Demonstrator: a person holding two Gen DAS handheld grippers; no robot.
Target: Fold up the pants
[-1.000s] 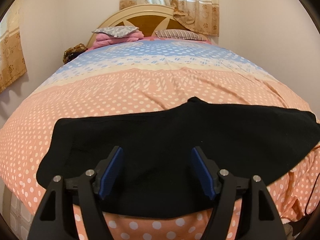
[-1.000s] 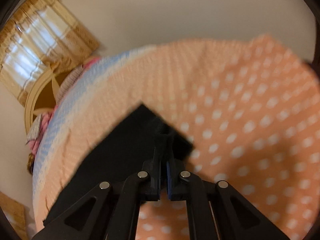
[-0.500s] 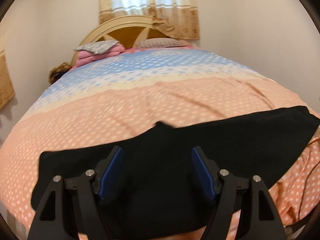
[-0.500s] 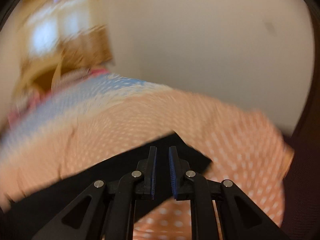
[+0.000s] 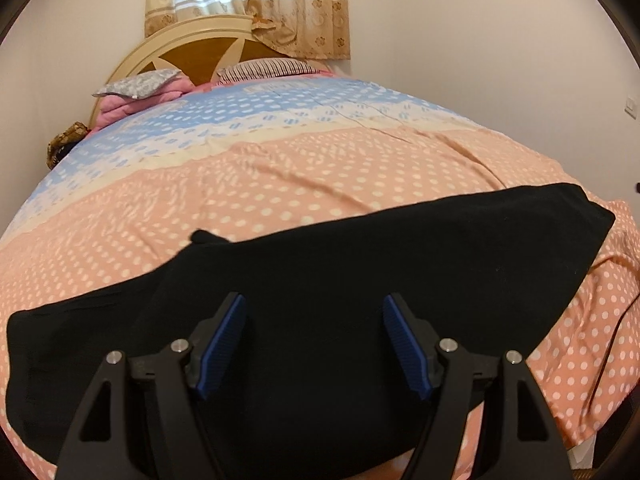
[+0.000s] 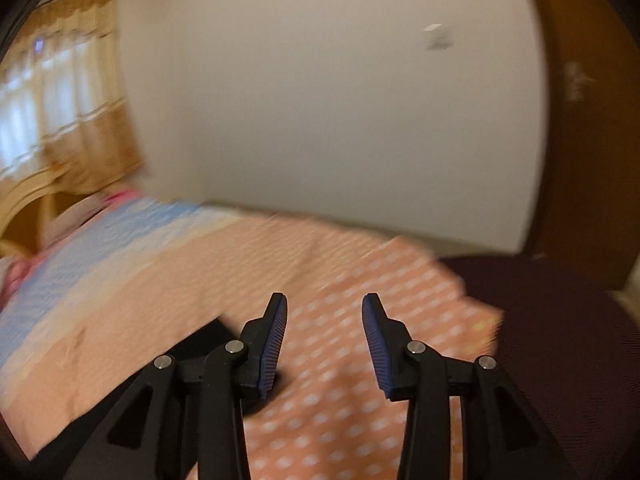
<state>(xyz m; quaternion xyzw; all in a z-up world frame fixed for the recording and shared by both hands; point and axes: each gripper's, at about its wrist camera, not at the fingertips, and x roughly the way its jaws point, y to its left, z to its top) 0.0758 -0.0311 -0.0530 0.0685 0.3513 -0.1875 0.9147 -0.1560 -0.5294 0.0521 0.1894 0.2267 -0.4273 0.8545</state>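
Bed w/ peach polka-dot sheet [image 5: 320, 184], blue & cream bands toward the head, is filling most of left wrist view. Black fabric pants [image 5: 360, 280] are lying flat across near edge of bed, stretching left to right; small fold-point is sticking up at their far edge, left of centre.

Left gripper [image 5: 314, 344], black w/ blue ribbed pads, is hovering over pants, jaws standing wide, nothing between pads, no contact visible.

Right gripper [image 6: 324, 340], same build, is standing part-open; jaws have just been opening, nothing between them now. Right view is blurring w/ motion. Corner of the pants [image 6: 208, 336] is showing dark behind the left finger, lying on the sheet; pads aren't pressing on it. Peach sheet is showing thru the gap.

Room: cream & brown curved wooden headboard [image 5: 192, 52] at far end, beige floral curtain [image 5: 248, 4] hanging above it. Grey patterned pillow [image 5: 136, 84] is sitting on pink folded blanket [image 5: 132, 106]; striped pillow [image 5: 264, 69] beside. Plain white wall [image 5: 480, 60] on right. Dark maroon chair seat [image 6: 560, 340] just beside bed corner in right view, brown door [image 6: 588, 120] behind it.
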